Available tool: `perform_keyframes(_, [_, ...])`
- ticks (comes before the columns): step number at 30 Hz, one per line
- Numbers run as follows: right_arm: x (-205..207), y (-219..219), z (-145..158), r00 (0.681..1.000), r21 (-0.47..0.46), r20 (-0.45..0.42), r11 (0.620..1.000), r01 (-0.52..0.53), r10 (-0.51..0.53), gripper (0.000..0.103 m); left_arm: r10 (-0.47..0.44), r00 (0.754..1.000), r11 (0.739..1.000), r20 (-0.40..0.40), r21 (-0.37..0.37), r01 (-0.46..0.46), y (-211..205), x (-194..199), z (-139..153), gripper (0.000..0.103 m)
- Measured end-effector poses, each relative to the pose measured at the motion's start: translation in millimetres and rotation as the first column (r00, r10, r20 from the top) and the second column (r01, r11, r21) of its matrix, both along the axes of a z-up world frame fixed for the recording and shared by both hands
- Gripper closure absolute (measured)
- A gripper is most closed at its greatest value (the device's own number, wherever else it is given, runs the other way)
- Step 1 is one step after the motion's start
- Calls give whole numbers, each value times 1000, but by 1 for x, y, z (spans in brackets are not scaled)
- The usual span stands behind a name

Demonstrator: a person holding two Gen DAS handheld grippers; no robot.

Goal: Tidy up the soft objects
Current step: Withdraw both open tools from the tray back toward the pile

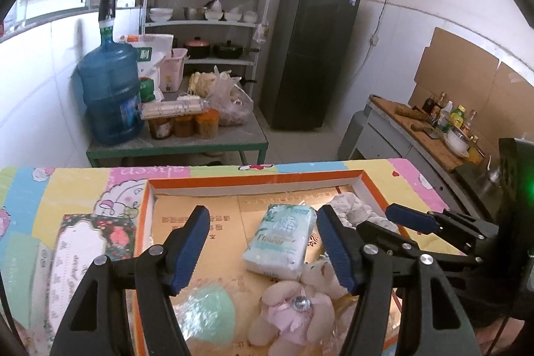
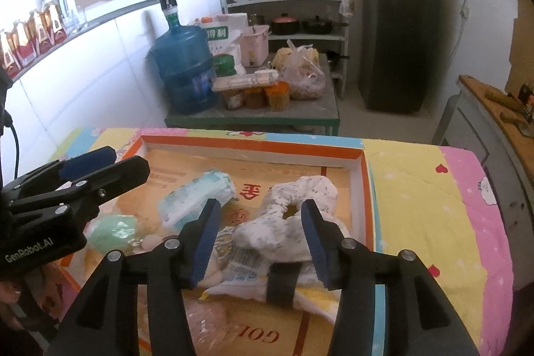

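An orange-rimmed cardboard box lies open on the table and holds soft things. A pale blue tissue pack lies in its middle, also in the right wrist view. A pink plush toy and a mint sponge in clear wrap lie nearer me. A white speckled cloth is bunched at the box's right side. My left gripper hovers open above the tissue pack. My right gripper is open, its fingers on either side of the cloth, holding nothing.
The table wears a pastel patchwork cloth. A floral tissue box lies left of the box. Beyond stand a low table with a blue water jug, jars and bags, a shelf rack, a dark fridge and a counter at right.
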State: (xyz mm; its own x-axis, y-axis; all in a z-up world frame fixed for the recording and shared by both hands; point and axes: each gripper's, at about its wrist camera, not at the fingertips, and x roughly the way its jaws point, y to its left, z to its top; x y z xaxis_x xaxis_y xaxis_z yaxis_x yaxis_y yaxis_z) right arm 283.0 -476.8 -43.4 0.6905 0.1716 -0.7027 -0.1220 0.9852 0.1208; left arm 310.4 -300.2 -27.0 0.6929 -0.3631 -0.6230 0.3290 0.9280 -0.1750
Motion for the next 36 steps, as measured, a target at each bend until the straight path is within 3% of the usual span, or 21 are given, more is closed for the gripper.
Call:
perform_keyframes(14, [-60, 33, 42, 989, 0, 142, 999, 41, -41, 44, 25, 988, 1000, 153, -12, -24, 41, -61, 41, 36])
perform_keyframes(23, [-106, 72, 69, 969, -19, 244, 999, 43, -37, 44, 75, 955, 997, 288, 2, -79, 80, -110, 68, 36])
perform_keyframes(36, [-168, 148, 92, 934, -35, 357, 999, 1, 12, 44, 120, 918, 992, 378, -3, -128, 140, -177, 90, 36])
